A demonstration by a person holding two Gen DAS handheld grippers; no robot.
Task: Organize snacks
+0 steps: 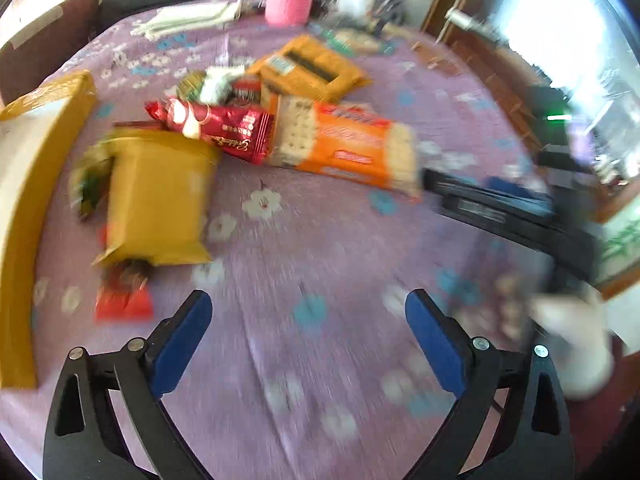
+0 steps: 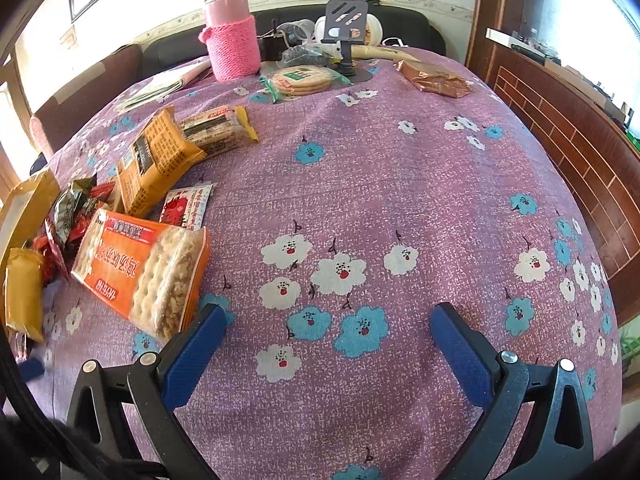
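Snack packs lie in a heap on a purple flowered cloth. In the blurred left wrist view I see an orange cracker pack, a red wrapper, a yellow pack and an orange-brown bag. My left gripper hangs open over bare cloth in front of them, holding nothing. The right wrist view shows the orange cracker pack at left, the orange-brown bag and a round biscuit pack farther back. My right gripper is open and empty, its left finger close beside the cracker pack.
A cardboard box stands at the far left. A pink bottle, a phone stand and a brown packet sit along the back. A wooden bench back runs along the right edge. The other gripper shows as a dark blur at right.
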